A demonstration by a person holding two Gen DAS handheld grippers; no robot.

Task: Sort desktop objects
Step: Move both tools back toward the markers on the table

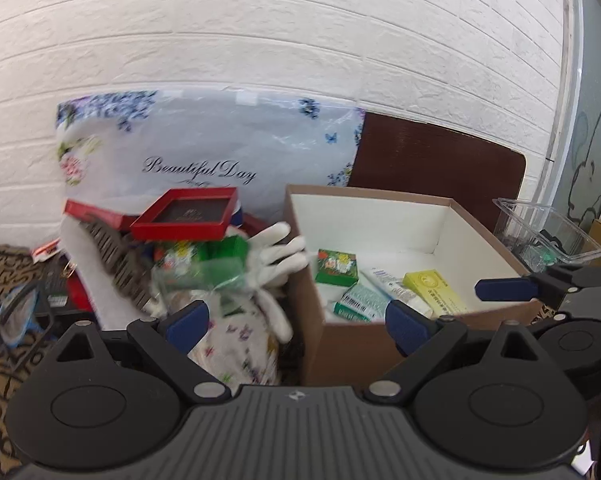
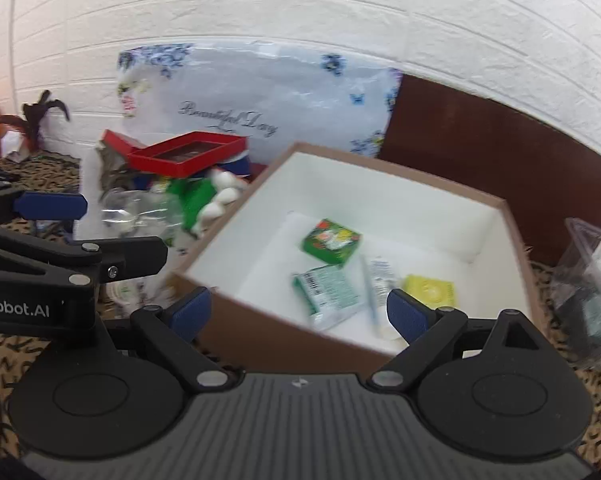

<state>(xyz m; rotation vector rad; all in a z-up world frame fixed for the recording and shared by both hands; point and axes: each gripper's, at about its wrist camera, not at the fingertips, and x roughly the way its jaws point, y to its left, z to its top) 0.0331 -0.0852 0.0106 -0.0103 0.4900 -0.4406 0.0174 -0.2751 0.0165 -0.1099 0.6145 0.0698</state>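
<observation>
You're between picks: your left gripper [image 1: 296,322] is spread wide and empty over the seam between the clutter pile [image 1: 188,264] and the cardboard box [image 1: 380,344]. Next, reach left for one loose item, perhaps the white glove [image 1: 280,252], though blur muddies that heap. The box holds a green packet [image 2: 331,241], a pale green pack [image 2: 329,292], a tube [image 2: 380,276] and a yellow box [image 2: 430,290]. Your right gripper [image 2: 298,318] is also wide open, holding nothing, above the box.
</observation>
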